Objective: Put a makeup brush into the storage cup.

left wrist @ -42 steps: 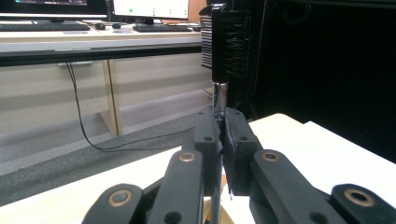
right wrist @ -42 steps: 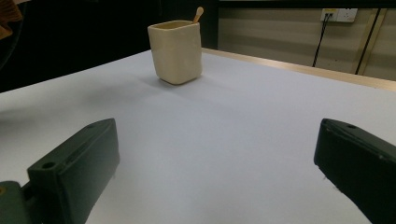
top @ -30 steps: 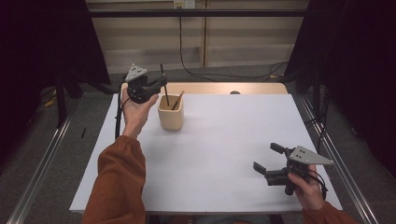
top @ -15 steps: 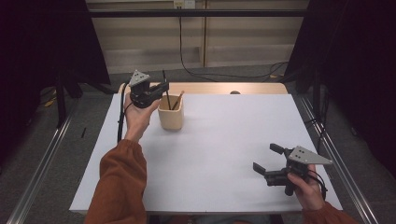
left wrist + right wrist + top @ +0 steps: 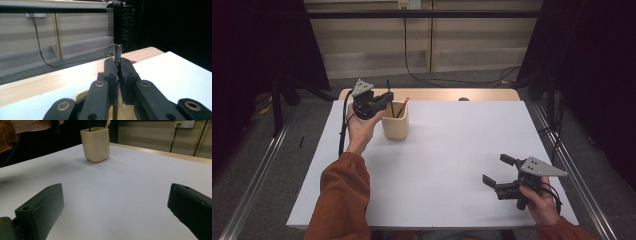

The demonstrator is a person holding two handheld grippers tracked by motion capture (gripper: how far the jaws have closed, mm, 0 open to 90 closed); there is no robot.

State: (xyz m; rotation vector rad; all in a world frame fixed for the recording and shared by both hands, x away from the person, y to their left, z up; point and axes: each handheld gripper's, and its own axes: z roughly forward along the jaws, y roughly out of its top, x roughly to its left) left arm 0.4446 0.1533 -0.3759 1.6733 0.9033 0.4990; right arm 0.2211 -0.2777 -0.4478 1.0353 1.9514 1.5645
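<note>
Open tabletop [image 5: 452, 150] besides far-left cup [image 5: 395, 125]

Bright, evenly lit white table [image 5: 452, 150], dark surroundings, blurred near jaws.

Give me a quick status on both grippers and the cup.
Left gripper shut on black brush over beige cup. Right gripper open, idle near table edge. Wooden stick in cup. Nothing blocking.

left black two-jaw gripper [image 5: 388, 96] raised, jaws clamped tight; right black two-jaw gripper [image 5: 497, 171] low, jaws spread wide
</note>
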